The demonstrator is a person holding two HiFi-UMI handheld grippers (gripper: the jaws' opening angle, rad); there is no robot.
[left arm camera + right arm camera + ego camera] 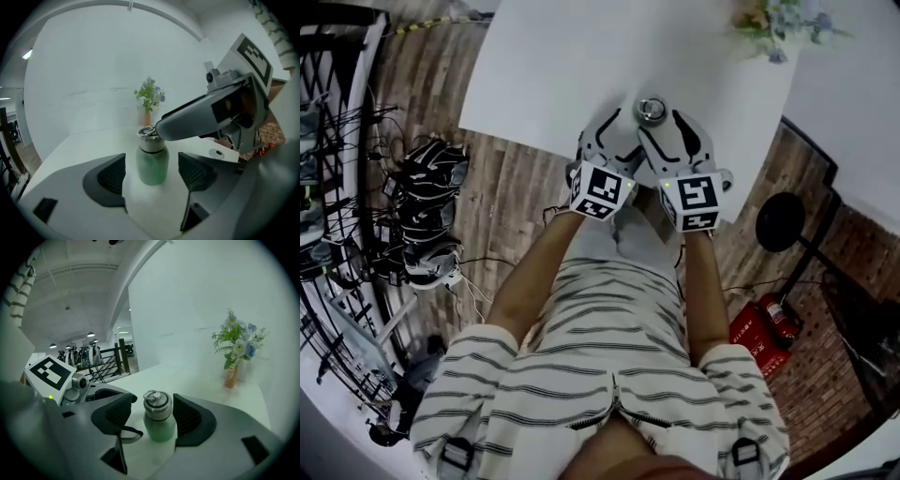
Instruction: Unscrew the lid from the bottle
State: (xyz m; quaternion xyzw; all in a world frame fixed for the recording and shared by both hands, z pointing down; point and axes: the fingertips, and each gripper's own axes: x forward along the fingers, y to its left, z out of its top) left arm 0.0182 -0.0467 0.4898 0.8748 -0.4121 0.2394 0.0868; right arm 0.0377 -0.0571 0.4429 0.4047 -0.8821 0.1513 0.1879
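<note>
Jaws: left hand-held gripper (pixel 153 174) and right hand-held gripper (pixel 153 418) both open, astride the bottle (pixel 152 164), pads clear | Risk: I judge a lopsided squeeze could topple it near the tabletop (pixel 534 84) edge.

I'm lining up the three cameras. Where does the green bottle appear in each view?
Head view: green bottle seen from above, top centre, at the tips of the left hand-held gripper and right hand-held gripper.
Left gripper view: green bottle at centre, upright between the open jaws.
Right gripper view: green bottle at lower centre, between the open jaws.
Shared landmark: the flower vase on the white table.
</note>
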